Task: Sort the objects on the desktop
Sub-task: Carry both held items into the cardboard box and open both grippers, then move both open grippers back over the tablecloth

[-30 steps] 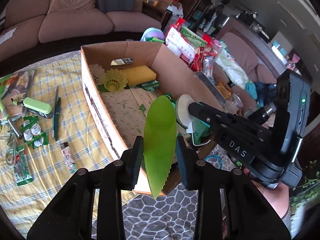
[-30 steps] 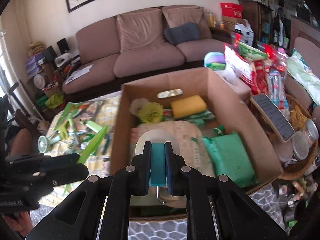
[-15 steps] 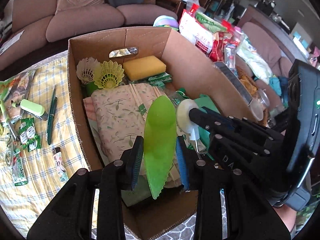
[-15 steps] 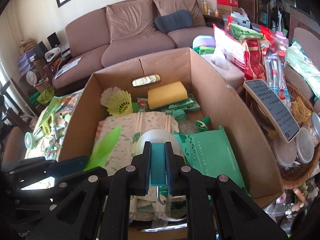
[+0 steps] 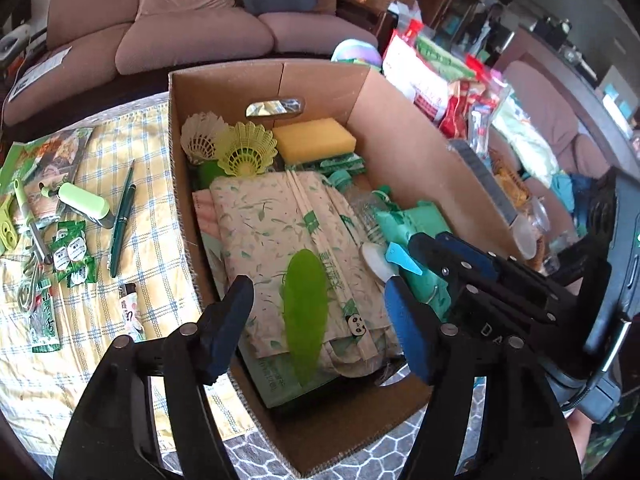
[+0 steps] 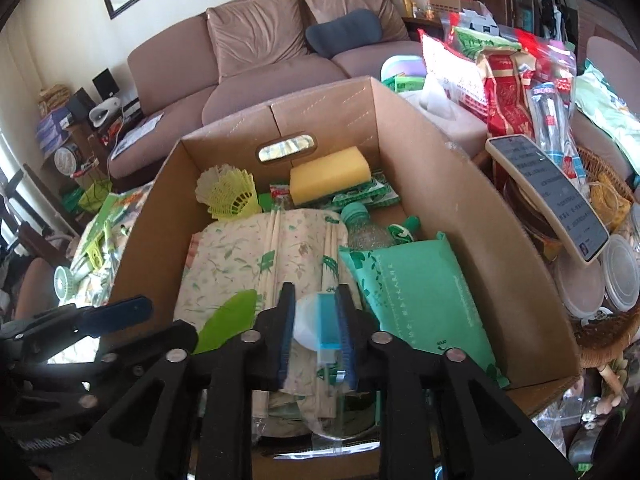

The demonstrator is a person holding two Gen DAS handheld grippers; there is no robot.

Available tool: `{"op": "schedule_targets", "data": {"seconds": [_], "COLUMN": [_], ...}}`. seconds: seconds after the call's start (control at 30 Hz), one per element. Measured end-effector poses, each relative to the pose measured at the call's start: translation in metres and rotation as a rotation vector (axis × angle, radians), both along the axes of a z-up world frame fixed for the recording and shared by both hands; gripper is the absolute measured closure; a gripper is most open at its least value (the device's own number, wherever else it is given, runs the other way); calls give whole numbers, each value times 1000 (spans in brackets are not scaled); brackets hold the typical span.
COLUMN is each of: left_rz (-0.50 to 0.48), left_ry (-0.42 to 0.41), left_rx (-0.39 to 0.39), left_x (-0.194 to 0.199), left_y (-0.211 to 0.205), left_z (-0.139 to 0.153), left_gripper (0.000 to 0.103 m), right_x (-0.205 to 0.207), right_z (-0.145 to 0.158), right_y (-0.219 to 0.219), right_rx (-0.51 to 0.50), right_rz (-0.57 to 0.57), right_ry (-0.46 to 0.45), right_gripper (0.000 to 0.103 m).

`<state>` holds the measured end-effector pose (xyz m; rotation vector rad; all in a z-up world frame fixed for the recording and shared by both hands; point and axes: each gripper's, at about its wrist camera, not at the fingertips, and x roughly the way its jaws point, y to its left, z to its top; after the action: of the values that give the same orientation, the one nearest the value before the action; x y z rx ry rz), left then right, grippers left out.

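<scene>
Brown sofa cushions fill the back of the room, and a bench with a yellow checked cloth [image 5: 168,216] holds a big cardboard box [image 5: 404,152]. Left tool [image 5: 320,308] is spread wide over the box, and the green leaf-shaped blade [image 5: 305,312] lies loose between its tips on the flowery pack [image 5: 264,232]. Right tool [image 6: 316,332] is pressed together on a blue-and-white hook [image 6: 325,326] low in the box. I think the blade is light, thin and stiff, with a toothy edge, so pinch it across its flat middle. On the cloth, a green pen [image 5: 122,220] and a lighter [image 5: 130,308] wait.
</scene>
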<state>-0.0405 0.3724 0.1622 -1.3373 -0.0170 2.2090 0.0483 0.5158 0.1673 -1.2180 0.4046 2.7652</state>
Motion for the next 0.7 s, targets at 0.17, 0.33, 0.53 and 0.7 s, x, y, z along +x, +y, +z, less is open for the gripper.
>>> {"op": "schedule_targets", "data": {"seconds": [0.17, 0.33, 0.53, 0.7], "left_rz": [17, 20, 18, 4], "left_ry": [9, 25, 38, 74], "left_rx": [11, 16, 31, 16], "left_x": [1, 9, 24, 42], "left_y": [-13, -24, -42, -62], "left_z": [12, 25, 40, 54], "left_gripper": [28, 15, 0, 0], "right_x": [11, 20, 31, 42], "right_z": [12, 23, 34, 44], "right_y": [1, -7, -25, -43], "right_rx": [13, 24, 57, 81], "right_rz": [-10, -7, -3, 2], "right_ry": [12, 16, 15, 8], "right_gripper": [58, 41, 19, 15]}}
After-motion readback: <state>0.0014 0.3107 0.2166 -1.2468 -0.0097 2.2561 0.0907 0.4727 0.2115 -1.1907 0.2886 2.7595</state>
